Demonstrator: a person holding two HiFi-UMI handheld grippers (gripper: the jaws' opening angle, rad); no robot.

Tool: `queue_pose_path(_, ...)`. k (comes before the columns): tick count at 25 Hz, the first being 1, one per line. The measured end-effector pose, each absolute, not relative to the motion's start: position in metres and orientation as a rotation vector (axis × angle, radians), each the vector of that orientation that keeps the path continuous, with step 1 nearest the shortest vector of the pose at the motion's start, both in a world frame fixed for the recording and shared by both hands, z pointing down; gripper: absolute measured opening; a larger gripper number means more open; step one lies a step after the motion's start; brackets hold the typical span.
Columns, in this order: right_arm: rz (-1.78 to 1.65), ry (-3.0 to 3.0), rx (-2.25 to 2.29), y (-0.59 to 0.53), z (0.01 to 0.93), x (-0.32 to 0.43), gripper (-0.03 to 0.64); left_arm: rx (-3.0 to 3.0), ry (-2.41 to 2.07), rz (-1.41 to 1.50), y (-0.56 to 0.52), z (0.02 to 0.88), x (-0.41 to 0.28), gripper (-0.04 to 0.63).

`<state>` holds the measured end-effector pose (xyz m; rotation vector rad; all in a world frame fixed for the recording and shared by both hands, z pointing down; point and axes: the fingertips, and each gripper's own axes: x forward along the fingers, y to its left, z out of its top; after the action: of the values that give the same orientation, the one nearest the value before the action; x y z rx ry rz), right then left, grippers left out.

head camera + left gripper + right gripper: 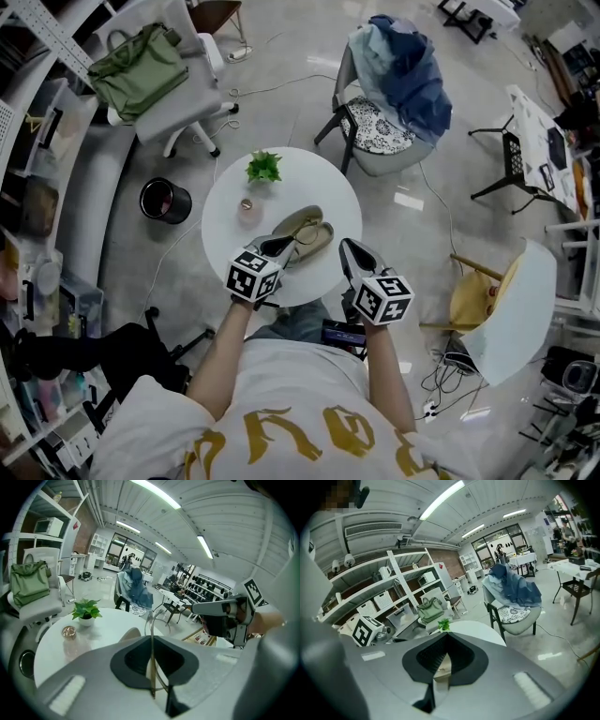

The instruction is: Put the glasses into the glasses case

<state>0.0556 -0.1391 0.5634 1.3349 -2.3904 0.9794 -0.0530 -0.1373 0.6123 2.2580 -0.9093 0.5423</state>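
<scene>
A round white table (323, 187) filled the middle of the head view. Near its upper edge stood a small green potted plant (263, 167), and just below that a little round dish (247, 205) — its contents too small to tell. Left of the table, a black bin (165, 201) sat on the pale floor (309, 84). At upper left a white office chair (183, 111) carried an olive-green bag (139, 66). At upper right another chair (380, 129) was heaped with blue clothing (408, 70) — and a yellow chair (473, 300) stood at lower right.
</scene>
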Motion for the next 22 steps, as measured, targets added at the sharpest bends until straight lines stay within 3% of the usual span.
queue_pose_path(22, 0.994, -2.260, 1.242, -0.173, 0.621, 0.077, 0.025, 2.222, -0.853, 0.863, -0.166, 0.696, -0.034, 0.015)
